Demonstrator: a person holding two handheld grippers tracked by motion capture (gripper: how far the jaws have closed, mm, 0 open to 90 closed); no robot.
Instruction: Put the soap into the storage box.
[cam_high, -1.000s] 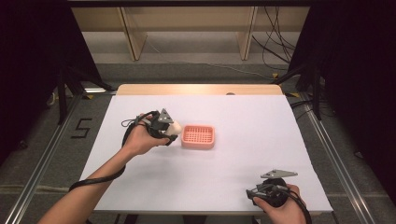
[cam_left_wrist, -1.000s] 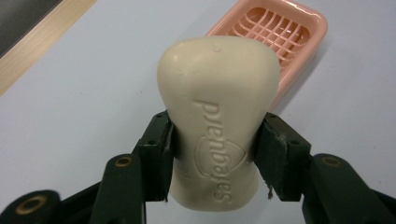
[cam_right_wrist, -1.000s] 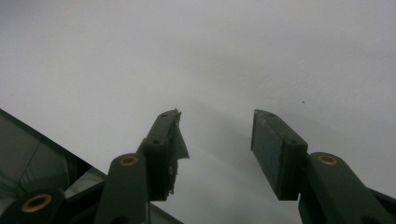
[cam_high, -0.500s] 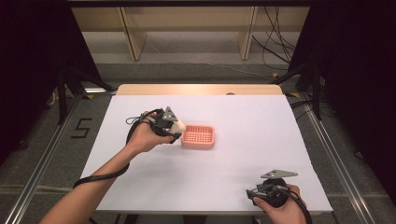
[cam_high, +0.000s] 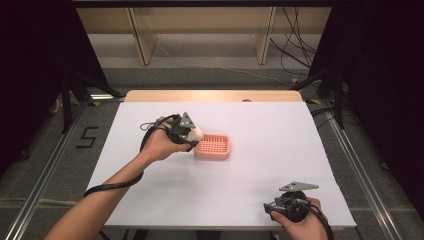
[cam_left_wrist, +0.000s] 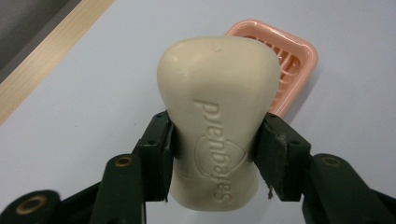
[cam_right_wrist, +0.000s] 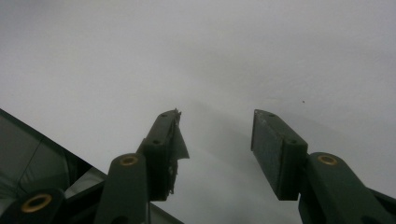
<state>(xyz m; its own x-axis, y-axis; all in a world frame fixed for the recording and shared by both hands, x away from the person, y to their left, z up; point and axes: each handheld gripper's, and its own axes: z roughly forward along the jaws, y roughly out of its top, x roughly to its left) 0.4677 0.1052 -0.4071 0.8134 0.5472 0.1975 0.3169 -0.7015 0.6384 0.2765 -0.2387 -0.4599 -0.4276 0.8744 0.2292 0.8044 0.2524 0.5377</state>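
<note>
The left gripper (cam_left_wrist: 212, 154) was seen clamped on a cream soap bar (cam_left_wrist: 217, 121), the jaws pressed against its two narrow flanks near the lower half, with the embossed lettering facing the camera. In the high view the left gripper (cam_high: 187, 131) was held just above the table, at the left edge of the pink soap dish (cam_high: 213, 146).

Compared with the picture taken one second before, the soap bar (cam_high: 194, 132) had been carried a short way toward the soap dish: it had been held left of the dish with a gap, and it was now positioned over the dish's left rim. The dish itself had not been shifted. In the left gripper view the soap dish (cam_left_wrist: 293, 65) was seen beyond and to the right of the bar, empty, its slotted floor exposed.

This was judged to mean that the transport phase was nearly complete and that the placing phase was due: the bar had still to be brought over the middle of the dish, lowered and released.

The right gripper (cam_right_wrist: 215, 154) was held with its jaws apart and nothing between them. In the high view the right gripper (cam_high: 285, 207) was parked on the white table (cam_high: 280, 130) well apart from the dish, toward the near right corner, and had not been moved.
</note>
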